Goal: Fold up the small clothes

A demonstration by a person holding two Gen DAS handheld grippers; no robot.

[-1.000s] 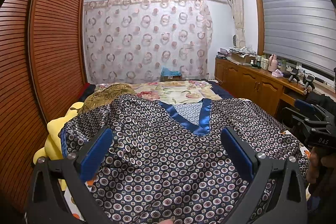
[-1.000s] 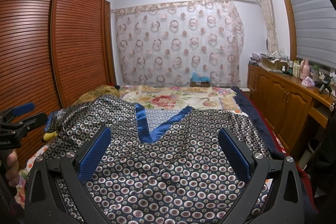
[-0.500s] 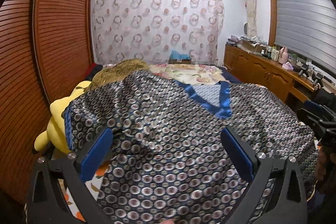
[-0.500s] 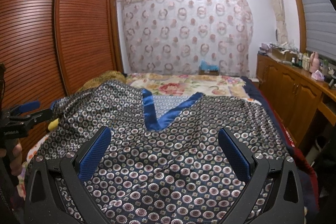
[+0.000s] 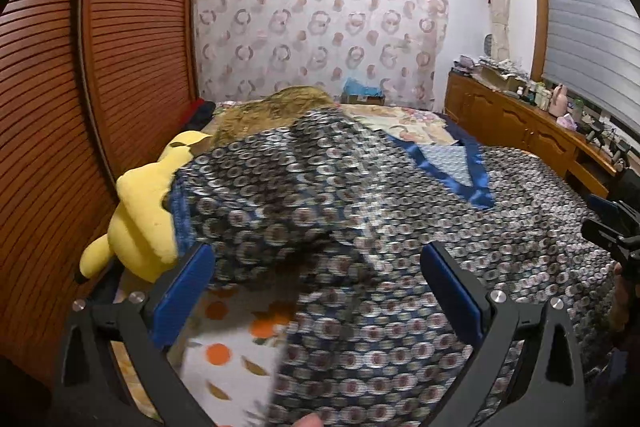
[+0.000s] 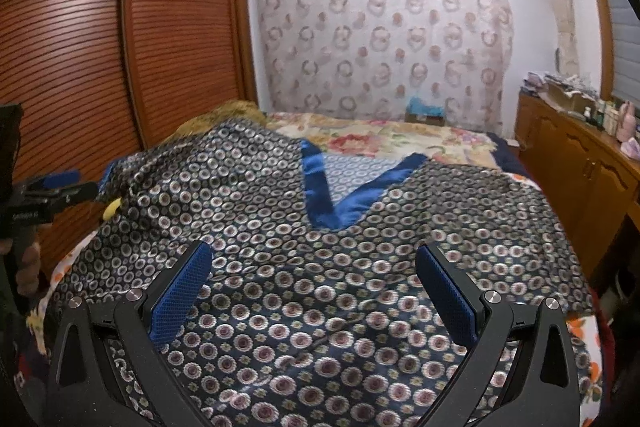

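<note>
A dark blue garment (image 5: 392,227) with a small round pattern and a shiny blue V-neck collar (image 5: 468,179) lies spread front up on the bed; it also shows in the right wrist view (image 6: 320,267), collar (image 6: 340,203) facing away. My left gripper (image 5: 316,263) is open and empty above the garment's left part, near its left sleeve. My right gripper (image 6: 314,267) is open and empty above the garment's lower middle. Each gripper shows at the edge of the other's view, the right (image 5: 612,227) and the left (image 6: 44,199).
A yellow plush toy (image 5: 144,215) lies at the bed's left edge beside a slatted wooden wardrobe (image 5: 60,107). An orange-dotted sheet (image 5: 228,355) shows under the garment. A wooden cabinet (image 6: 580,179) runs along the right. A brown furry pile (image 5: 272,107) sits behind.
My left gripper has swung left and down, bringing the plush toy and the bare sheet into view. My right gripper has moved slightly forward and lower over the garment. Both stay open.
</note>
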